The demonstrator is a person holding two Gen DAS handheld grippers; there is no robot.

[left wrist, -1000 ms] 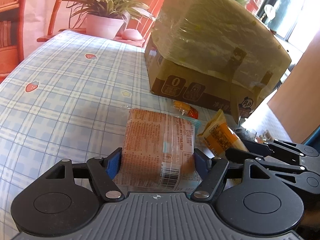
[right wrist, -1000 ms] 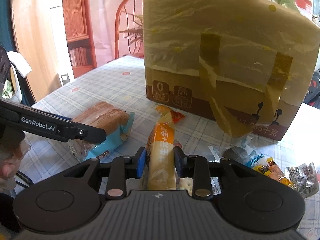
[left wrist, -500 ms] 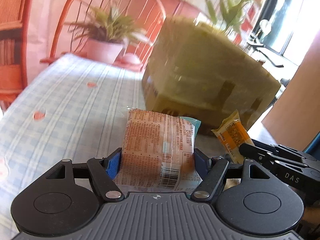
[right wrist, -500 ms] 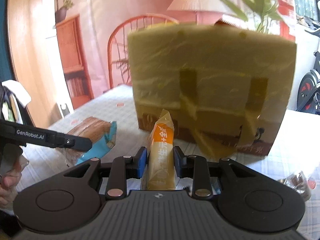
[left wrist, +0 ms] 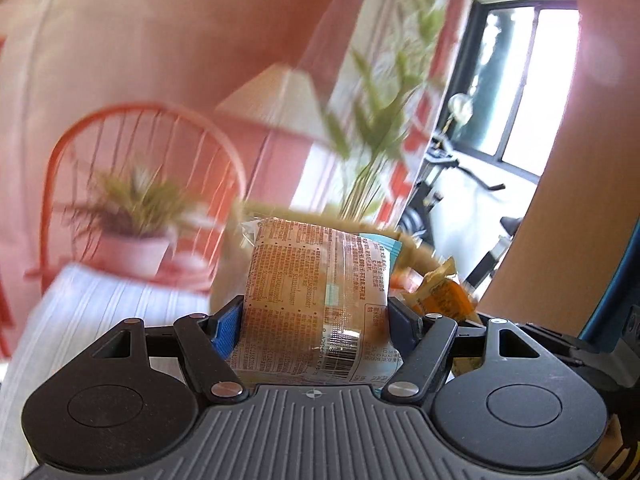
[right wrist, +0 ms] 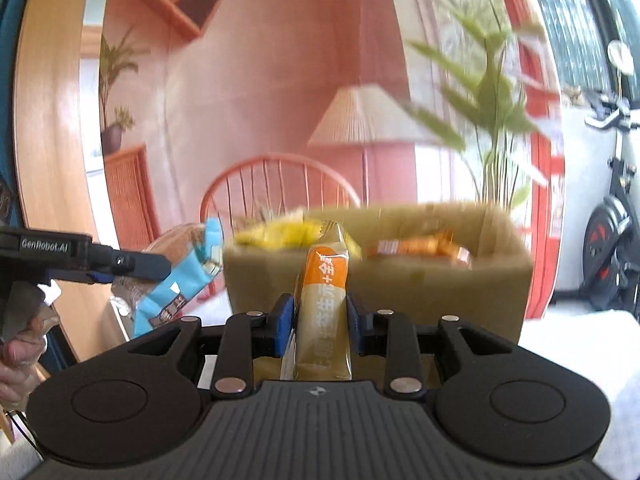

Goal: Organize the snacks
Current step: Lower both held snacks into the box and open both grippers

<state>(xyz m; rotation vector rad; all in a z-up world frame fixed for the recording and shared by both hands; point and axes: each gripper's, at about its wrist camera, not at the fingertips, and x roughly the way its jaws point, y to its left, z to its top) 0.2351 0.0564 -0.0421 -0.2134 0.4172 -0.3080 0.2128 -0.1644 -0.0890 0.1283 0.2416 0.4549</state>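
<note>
**Both grippers clamped on snacks near the box**

The bread packet point(left wrist: 316, 300) sits wedged between the wide-set jaws of the left gripper point(left wrist: 316, 320). The right gripper point(right wrist: 320, 320), jaws narrow, pinches the orange snack bar point(right wrist: 325, 304) upright before the open cardboard box point(right wrist: 400, 280) holding other snacks

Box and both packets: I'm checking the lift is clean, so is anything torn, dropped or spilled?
Nothing stands out. The left gripper clamps the bread packet and the right gripper the orange packet, both intact. Snacks lie inside the open box; blur hides detail.
</note>
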